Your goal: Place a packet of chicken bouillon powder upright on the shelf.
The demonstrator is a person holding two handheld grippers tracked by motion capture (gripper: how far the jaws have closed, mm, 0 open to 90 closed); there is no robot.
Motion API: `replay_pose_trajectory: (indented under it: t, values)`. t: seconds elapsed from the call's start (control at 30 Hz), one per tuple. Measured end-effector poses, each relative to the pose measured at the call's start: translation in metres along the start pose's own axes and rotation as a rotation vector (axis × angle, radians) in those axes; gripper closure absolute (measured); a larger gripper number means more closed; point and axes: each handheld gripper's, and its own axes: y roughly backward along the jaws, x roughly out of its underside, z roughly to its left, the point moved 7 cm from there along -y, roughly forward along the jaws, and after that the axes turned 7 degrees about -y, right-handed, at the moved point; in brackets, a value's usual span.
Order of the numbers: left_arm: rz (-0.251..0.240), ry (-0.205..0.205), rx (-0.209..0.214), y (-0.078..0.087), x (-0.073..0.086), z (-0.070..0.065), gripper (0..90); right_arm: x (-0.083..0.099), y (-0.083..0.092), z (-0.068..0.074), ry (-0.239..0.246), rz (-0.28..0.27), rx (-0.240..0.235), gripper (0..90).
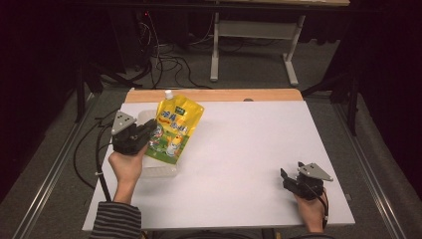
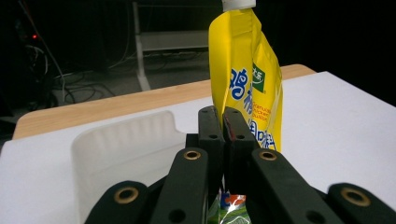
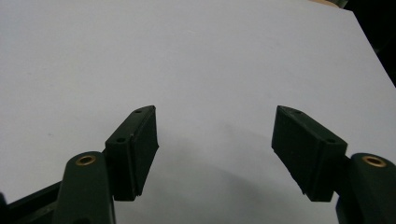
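Left gripper (image 1: pixel 144 134) is shut tight on the edge of the yellow sauce pouch (image 1: pixel 174 132), and I hold the pouch up on the left side of the white table (image 1: pixel 239 149). Its white cap (image 1: pixel 169 94) points to the far side. From the left gripper view, the two black jaws pinch only a thin strip of the pouch (image 2: pixel 247 84), low down near its bottom.

Just beside the pouch and partly under it sits a clear plastic tray (image 1: pixel 159 169). I think my job is to put the pouch into that tray.

My right gripper (image 1: pixel 288 180) rests near me on the right, well apart from the pouch. Its jaws are wide open and hold nothing.

What could go wrong? The pouch is heavy and floppy, and my grip is small. If I swing it fast, it may slip out and fall. It could also bump the light tray and push it away.
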Motion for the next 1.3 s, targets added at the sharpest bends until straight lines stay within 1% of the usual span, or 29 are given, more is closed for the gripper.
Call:
replay_pose_trajectory:
  t: [0.07, 0.13, 0.23, 0.37, 0.4, 0.47, 0.57, 0.6, 0.67, 0.73, 0.77, 0.87, 0.93, 1.03, 1.1, 1.17, 1.2, 1.27, 1.3]
  values:
    - [0.004, -0.007, -0.024, 0.000, 0.002, 0.004, 88.0, 0.000, 0.000, 0.000, 0.000, -0.001, 0.000, 31.9]
    - [0.007, -0.027, -0.049, 0.000, 0.003, 0.006, 87.9, 0.000, 0.000, 0.000, -0.002, 0.003, 0.001, 31.9]
    - [0.021, -0.037, -0.065, -0.003, 0.006, 0.008, 87.6, 0.000, -0.001, 0.000, 0.006, 0.007, 0.004, 31.9]
    - [0.044, -0.023, -0.073, -0.011, 0.012, 0.014, 87.4, 0.000, 0.000, 0.000, -0.001, 0.005, 0.002, 31.8]
    - [0.047, -0.022, -0.082, -0.012, 0.014, 0.015, 87.4, 0.000, 0.000, 0.000, -0.001, 0.005, 0.002, 31.8]
    - [0.051, -0.026, -0.095, -0.014, 0.017, 0.017, 87.2, 0.000, 0.000, 0.000, 0.004, 0.003, 0.002, 31.8]
    - [0.065, -0.022, -0.095, -0.017, 0.023, 0.018, 86.4, 0.000, 0.000, 0.001, 0.004, 0.006, 0.002, 31.9]
    - [0.073, -0.027, -0.097, -0.017, 0.025, 0.018, 85.9, 0.000, 0.000, 0.001, 0.004, 0.004, 0.002, 31.9]
    - [0.071, -0.034, -0.100, -0.016, 0.027, 0.018, 84.4, 0.000, 0.000, 0.000, 0.003, 0.002, 0.001, 31.8]
    - [0.073, -0.034, -0.090, -0.014, 0.027, 0.017, 83.5, 0.000, 0.000, 0.000, -0.001, 0.002, 0.003, 31.9]
    - [0.076, -0.042, -0.089, -0.012, 0.028, 0.017, 82.6, 0.000, 0.000, 0.001, -0.004, -0.002, 0.003, 31.9]
    - [0.087, -0.056, -0.074, -0.007, 0.031, 0.014, 81.1, 0.000, 0.001, 0.001, 0.010, -0.007, 0.002, 32.0]
    - [0.108, -0.046, -0.060, -0.005, 0.033, 0.015, 80.5, 0.000, 0.000, 0.001, 0.012, -0.009, 0.004, 32.0]
    - [0.151, -0.030, -0.035, -0.002, 0.036, 0.017, 77.1, 0.000, 0.001, 0.001, 0.004, -0.008, 0.003, 31.9]
    - [0.166, -0.037, -0.016, -0.001, 0.037, 0.016, 75.0, 0.000, 0.001, 0.001, 0.004, -0.008, 0.003, 31.9]
    - [0.166, -0.045, -0.009, 0.000, 0.036, 0.015, 71.9, 0.000, 0.000, 0.001, 0.014, 0.000, 0.005, 31.9]
    - [0.169, -0.046, -0.004, -0.001, 0.036, 0.014, 71.9, 0.000, 0.000, 0.001, 0.014, 0.000, 0.005, 31.9]
    - [0.191, -0.043, 0.010, -0.005, 0.036, 0.012, 69.0, 0.000, 0.000, 0.002, 0.012, 0.004, 0.005, 32.0]
    - [0.212, -0.051, 0.013, -0.008, 0.036, 0.012, 68.0, 0.000, 0.000, 0.002, 0.010, 0.005, 0.005, 31.9]
